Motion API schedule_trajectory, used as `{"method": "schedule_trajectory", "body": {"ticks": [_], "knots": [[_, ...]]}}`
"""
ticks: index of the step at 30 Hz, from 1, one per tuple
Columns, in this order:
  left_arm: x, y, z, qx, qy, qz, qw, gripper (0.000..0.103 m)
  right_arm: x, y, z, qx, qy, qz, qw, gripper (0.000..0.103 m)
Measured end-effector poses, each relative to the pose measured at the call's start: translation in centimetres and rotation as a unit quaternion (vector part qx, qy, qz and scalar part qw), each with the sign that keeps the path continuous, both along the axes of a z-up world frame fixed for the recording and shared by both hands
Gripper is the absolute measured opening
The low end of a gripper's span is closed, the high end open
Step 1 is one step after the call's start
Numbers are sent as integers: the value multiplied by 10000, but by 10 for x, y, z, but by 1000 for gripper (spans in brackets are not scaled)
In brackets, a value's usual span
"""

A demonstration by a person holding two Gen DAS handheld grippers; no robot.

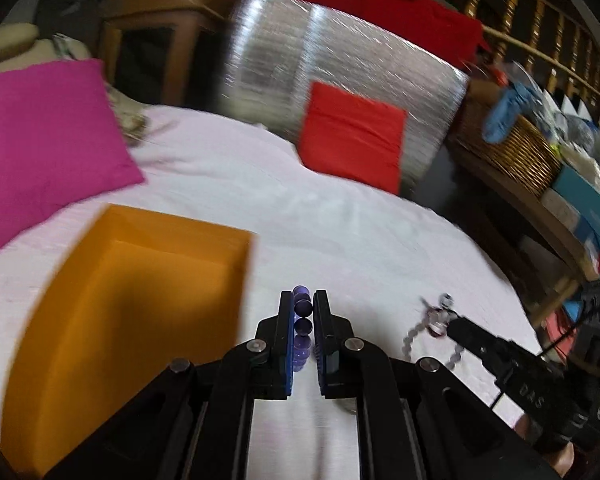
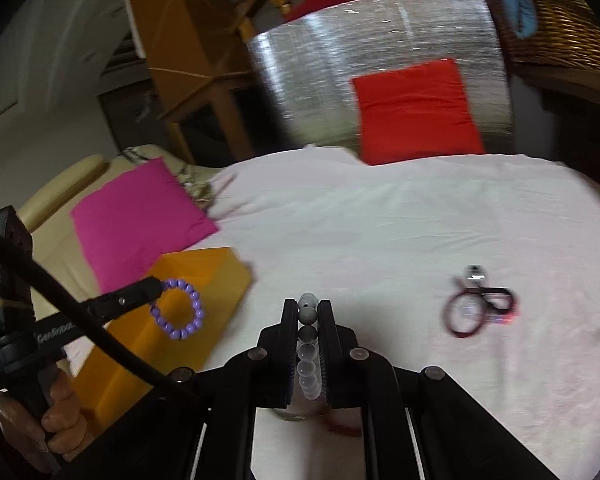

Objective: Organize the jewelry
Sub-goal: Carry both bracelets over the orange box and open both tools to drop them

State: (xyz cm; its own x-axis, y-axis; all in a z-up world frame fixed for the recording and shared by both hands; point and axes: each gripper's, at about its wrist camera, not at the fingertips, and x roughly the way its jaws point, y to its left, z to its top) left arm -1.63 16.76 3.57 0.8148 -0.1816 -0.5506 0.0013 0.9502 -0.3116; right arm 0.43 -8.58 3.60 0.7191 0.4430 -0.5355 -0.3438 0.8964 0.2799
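A white-sheeted bed [image 2: 380,220] is shown from two gripper cams. The L gripper [image 1: 303,320] is clamped on a purple bead bracelet [image 1: 302,320], pinched edge-on between its fingers; from the R cam the bracelet [image 2: 178,309] is seen dangling as a full ring over an open orange box [image 2: 204,280], at approx 9 o'clock from the R gripper. The R gripper [image 2: 309,340] is closed on a grey-white bead bracelet [image 2: 309,344], held above the sheet. A dark red cord piece [image 2: 478,308] w/ a small metal part is left lying on the sheet at 3 o'clock, well apart from the box.

Risks, as judged: both bracelets are gripped on round beads, so slipping could be caused by any loosening or quick swing. A drop outside the box [image 1: 140,300] is possible if release is made near its edge. Motion blur suggests fast movement.
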Motion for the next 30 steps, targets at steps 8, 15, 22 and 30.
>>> {"method": "schedule_trajectory", "body": {"ticks": [8,15,22,30], "knots": [[-26,64,-9,460,152,1246,9910,9,-21,83,2,162,-93,954,9953,11],[-30,95,-34,748,810,1879,9760,9,-38,141,3,276,-41,1566,9873,11],[-18,101,-58,1107,1442,2090,9609,9,-39,175,-32,107,371,1908,9809,11],[-11,98,-63,1300,1652,2420,9472,48,-20,166,-58,-147,953,1710,9805,14]]}}
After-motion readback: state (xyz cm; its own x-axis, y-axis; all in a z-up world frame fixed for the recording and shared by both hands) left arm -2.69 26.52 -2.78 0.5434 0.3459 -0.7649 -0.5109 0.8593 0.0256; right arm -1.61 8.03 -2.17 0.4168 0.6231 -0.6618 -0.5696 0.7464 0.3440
